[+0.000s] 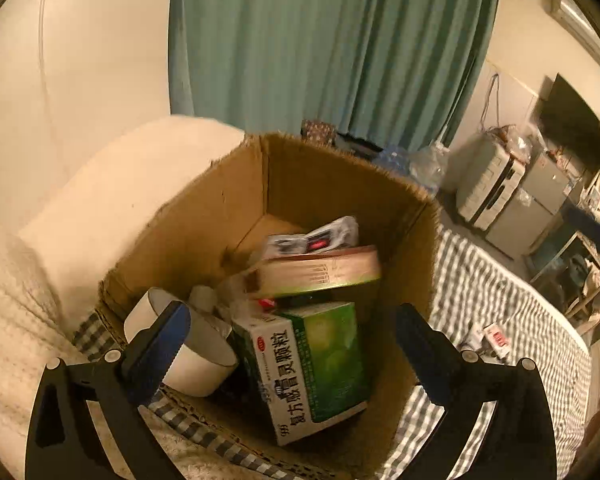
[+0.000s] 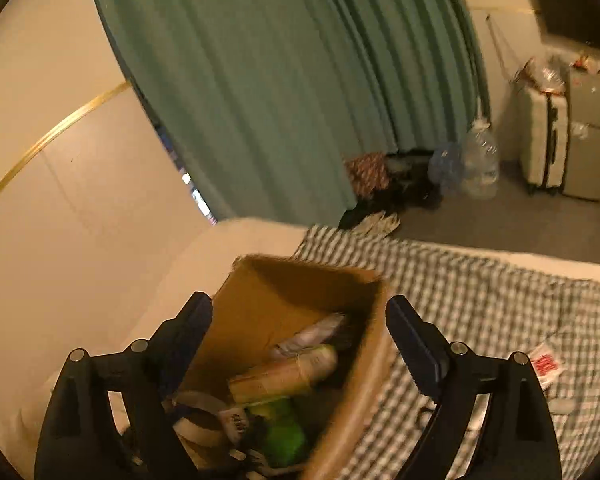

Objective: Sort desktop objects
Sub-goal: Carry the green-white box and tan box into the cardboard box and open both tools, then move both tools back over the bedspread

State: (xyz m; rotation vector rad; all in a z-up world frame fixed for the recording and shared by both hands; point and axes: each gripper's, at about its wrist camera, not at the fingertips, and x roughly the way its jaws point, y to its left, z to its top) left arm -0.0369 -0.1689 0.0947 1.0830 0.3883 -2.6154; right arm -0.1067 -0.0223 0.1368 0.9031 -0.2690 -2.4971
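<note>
— Looking down the left gripper (image 1: 292,354), we see its fingers (image 1: 158,350) spread wide over an open cardboard box (image 1: 312,168) with nothing between them. What sits inside?

— We make out a green and white medicine box (image 1: 312,364) lying tilted near the front, a roll of white tape (image 1: 192,354) just beside it on the left, a thick book (image 1: 320,272) lying across the middle, and a crumpled silvery packet (image 1: 316,236) behind the book.

— And where does the box stand?

— We see it on a bed, on a checked blanket (image 1: 492,292), with a cream headboard (image 1: 112,196) on its left and a green curtain (image 1: 324,40) behind.

— What of the right gripper (image 2: 300,350)?

— Its fingers (image 2: 410,338) are also wide apart and empty; they straddle the box's right wall, one finger over the box, the other over the blanket. That view is blurred, so we can only tell the book and the green medicine box below.

— Anything left outside?

— We spot a small white packet with red print (image 2: 546,364) lying on the blanket, well apart from the box.
</note>
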